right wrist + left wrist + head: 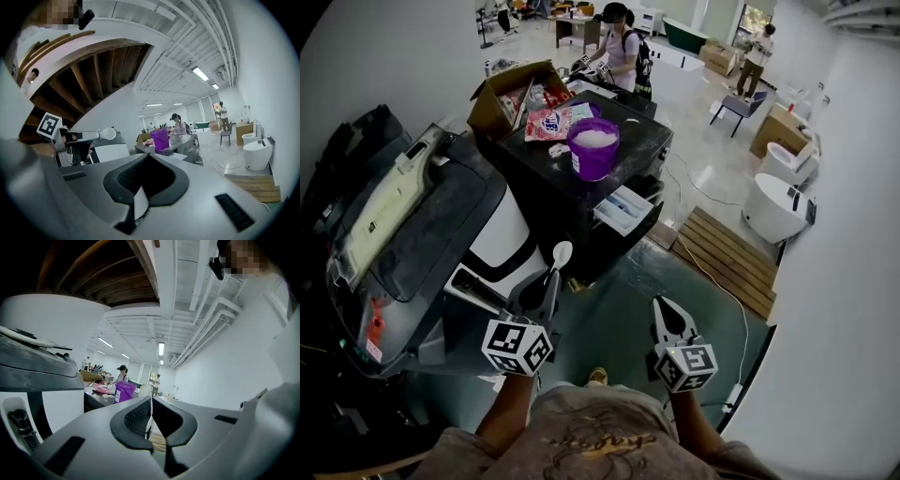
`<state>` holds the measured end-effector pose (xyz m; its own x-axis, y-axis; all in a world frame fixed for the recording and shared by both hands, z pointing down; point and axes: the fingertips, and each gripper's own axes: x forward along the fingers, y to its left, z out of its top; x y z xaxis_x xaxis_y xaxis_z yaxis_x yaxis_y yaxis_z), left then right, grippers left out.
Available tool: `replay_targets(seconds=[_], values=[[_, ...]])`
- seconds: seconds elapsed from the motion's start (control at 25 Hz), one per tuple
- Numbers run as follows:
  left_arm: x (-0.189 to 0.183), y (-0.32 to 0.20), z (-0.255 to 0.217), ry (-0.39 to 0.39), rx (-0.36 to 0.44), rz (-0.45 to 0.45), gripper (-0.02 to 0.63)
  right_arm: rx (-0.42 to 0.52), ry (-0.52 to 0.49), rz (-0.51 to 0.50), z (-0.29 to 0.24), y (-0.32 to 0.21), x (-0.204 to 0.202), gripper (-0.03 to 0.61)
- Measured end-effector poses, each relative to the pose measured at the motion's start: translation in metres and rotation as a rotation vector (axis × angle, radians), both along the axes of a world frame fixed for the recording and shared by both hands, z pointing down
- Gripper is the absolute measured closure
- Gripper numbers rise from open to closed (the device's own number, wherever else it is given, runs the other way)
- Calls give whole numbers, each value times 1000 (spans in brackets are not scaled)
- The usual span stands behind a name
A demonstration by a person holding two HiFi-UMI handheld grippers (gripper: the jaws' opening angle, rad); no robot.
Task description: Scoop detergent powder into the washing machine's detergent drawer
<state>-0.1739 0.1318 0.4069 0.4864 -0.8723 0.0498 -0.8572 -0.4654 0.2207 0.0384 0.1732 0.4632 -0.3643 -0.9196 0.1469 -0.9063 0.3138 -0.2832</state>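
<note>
1. Left gripper (546, 286): jaws are clamped on the handle of a white scoop (560, 253). The scoop bowl sticks out past the tips, held in the air.
2. Right gripper (662, 307): jaws are pressed together with nothing between them. It hangs above the green floor (609, 328), apart from the left gripper.
3. Detergent drawer (622, 208): pulled out of the front of the dark washing machine (647, 141), showing white and blue compartments. It lies just beyond the scoop and does not touch it.
4. Purple tub (592, 157): upright on the machine top, uncovered, with white detergent powder (595, 138) inside.
5. Behind the tub: a red-and-white bag (548, 122) lies flat, with an open cardboard box (502, 89) at the machine's far left corner.
6. Far: a wooden pallet (727, 258) lies on the floor to the right, and a person (621, 47) stands past the machine.
</note>
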Motion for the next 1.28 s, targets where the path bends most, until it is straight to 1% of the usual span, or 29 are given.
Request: replay_targets(seconds=[0.16,0.36,0.72,0.92,1.12,1.28], values=[[11,-29,-2,-5,3,-12,589,-4,-7,-2,3,-30,14,575],[17,-55,-2,-14,5,-20,589,-7,-15,-7,6,-53,21,577],[28,-109,0,-17,16,-11,589,-8,-10,13,12,-98,38,577],[30,-152,1,-6,20,-12,589,1,-14,29,8,-135,43,577],[30,-204,1,6,19,-18,589,1,5,24,8,-183,45,577],[32,-248,-2,-8,14,-6,589,-6,-2,33,4,-226,45,577]])
